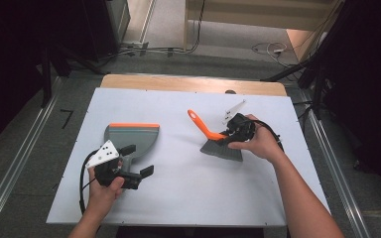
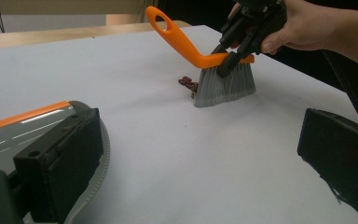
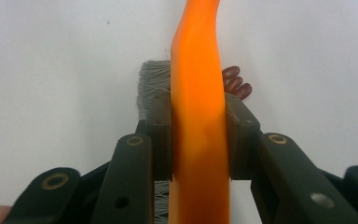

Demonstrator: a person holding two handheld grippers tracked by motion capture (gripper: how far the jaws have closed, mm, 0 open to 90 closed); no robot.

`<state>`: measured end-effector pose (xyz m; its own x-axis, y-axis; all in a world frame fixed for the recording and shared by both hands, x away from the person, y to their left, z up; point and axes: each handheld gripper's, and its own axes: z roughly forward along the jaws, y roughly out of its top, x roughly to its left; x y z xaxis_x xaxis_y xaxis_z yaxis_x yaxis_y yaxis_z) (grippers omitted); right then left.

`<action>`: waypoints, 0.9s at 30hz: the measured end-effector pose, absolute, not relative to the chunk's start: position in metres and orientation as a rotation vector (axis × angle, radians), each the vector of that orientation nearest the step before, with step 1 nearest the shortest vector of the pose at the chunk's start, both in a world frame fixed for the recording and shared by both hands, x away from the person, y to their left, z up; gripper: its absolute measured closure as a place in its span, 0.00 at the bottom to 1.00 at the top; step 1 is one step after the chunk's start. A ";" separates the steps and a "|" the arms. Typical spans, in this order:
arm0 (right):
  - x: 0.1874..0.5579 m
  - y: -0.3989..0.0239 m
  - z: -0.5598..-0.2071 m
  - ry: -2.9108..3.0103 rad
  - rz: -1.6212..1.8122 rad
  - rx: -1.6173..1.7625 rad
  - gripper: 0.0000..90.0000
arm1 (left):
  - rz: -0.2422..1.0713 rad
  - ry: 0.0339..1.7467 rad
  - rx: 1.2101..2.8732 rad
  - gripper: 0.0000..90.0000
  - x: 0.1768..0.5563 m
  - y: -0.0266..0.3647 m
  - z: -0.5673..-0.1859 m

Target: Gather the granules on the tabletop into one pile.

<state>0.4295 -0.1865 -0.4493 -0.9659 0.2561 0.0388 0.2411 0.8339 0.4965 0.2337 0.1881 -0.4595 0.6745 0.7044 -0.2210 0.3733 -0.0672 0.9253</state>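
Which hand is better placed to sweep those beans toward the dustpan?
Right: its tongs already clamp the brush, whose bristles stand beside the beans. The left tongs are open at the dustpan.

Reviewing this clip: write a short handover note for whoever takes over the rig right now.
Right gripper: shut on the brush, jaws clamping its orange back; bristles rest on the white table.
Left gripper: open, jaws wide, beside the grey dustpan, which lies flat at the left.
A small pile of dark red beans sits against the bristles.
Done: brush picked up.
Left: likely steady the dustpan, then sweep the beans in.
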 end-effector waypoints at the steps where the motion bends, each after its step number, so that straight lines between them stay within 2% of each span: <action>1: 0.430 -0.187 -0.449 2.979 0.799 0.399 0.74 | 0.341 0.882 1.684 0.01 0.234 0.188 -0.460; 27: 0.442 -0.190 -0.445 2.959 0.844 0.461 0.75 | 0.342 0.881 1.685 0.01 0.234 0.188 -0.460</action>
<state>0.4422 -0.1905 -0.4453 -0.9557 0.2899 0.0515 0.2735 0.8091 0.5201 0.2344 0.1877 -0.4602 0.6761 0.7038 -0.2180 0.3730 -0.0718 0.9251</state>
